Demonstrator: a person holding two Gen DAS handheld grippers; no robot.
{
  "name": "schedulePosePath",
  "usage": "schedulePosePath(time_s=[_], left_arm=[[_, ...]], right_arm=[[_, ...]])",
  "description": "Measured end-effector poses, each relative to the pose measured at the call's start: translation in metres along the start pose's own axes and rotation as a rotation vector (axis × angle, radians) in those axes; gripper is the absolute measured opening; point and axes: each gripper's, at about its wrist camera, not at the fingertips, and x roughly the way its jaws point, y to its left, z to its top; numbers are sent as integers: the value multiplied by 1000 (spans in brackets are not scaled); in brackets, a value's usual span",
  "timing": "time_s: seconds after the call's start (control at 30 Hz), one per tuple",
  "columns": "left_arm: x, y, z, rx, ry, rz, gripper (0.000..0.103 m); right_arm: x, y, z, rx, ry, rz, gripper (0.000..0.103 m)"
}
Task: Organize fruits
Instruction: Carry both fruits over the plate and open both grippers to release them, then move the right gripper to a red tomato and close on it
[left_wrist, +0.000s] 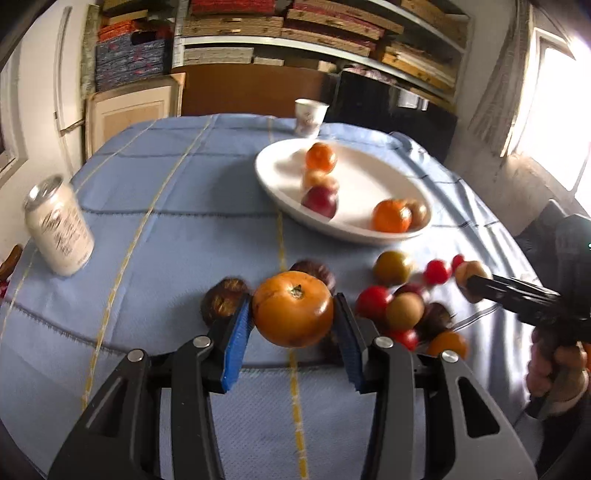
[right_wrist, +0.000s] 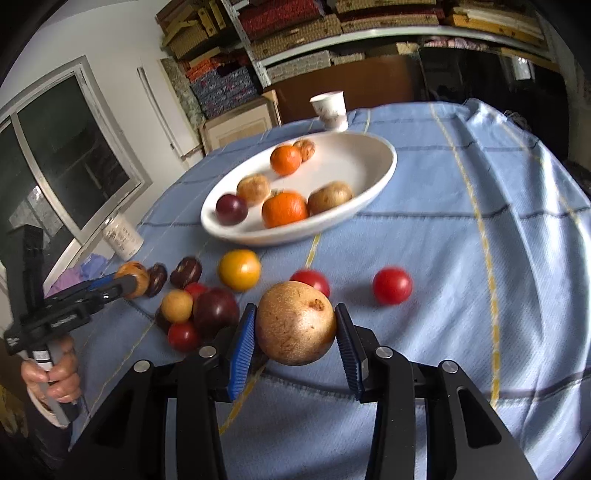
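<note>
- Left gripper (left_wrist: 293, 314) clenched on an orange tomato (left_wrist: 292, 308), lower centre of frame
- Right gripper (right_wrist: 295, 328) grasping a tan round fruit (right_wrist: 296, 323), lower centre
- White oval dish (right_wrist: 373, 173) on the desk above holds more fruit

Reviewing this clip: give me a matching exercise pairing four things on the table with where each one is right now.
Things:
1. orange tomato
2. tan round fruit
3. dark plum
4. white can

Places:
A. inside the white oval dish
B. between the pads of the right gripper
C. standing on the blue tablecloth, apart from the fruit
D. between the pads of the left gripper

Pairs: 1-D, 2-B, 3-A, 4-C
</note>
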Motion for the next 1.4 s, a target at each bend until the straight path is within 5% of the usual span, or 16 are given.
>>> schedulePosePath(time_s=[0.3, 0.57, 0.63, 0.8, 0.97, 1.1, 1.23, 1.4], left_arm=[[42, -35, 82, 16, 15, -120, 43], [100, -66, 106, 81, 61, -58, 44], [107, -66, 105, 78, 70, -45, 45], [74, -51, 99, 57, -32, 7, 95], [27, -24, 72, 1, -118, 69, 98], [19, 6, 36, -101, -78, 152, 98], [21, 27, 16, -199, 1, 82, 98], [16, 26, 8, -191, -6, 80, 98]], right_arm=[[34, 7, 66, -8, -106, -1, 43], [76, -2, 87, 11, -59, -39, 44], [78, -5, 87, 21, -50, -38, 44], [39, -13, 85, 61, -127, 29, 62], [10, -23, 71, 59, -171, -16, 64], [11, -30, 47, 12, -118, -116, 65], [10, -26, 32, -18, -77, -136, 67], [6, -16, 19, -68, -62, -153, 70]])
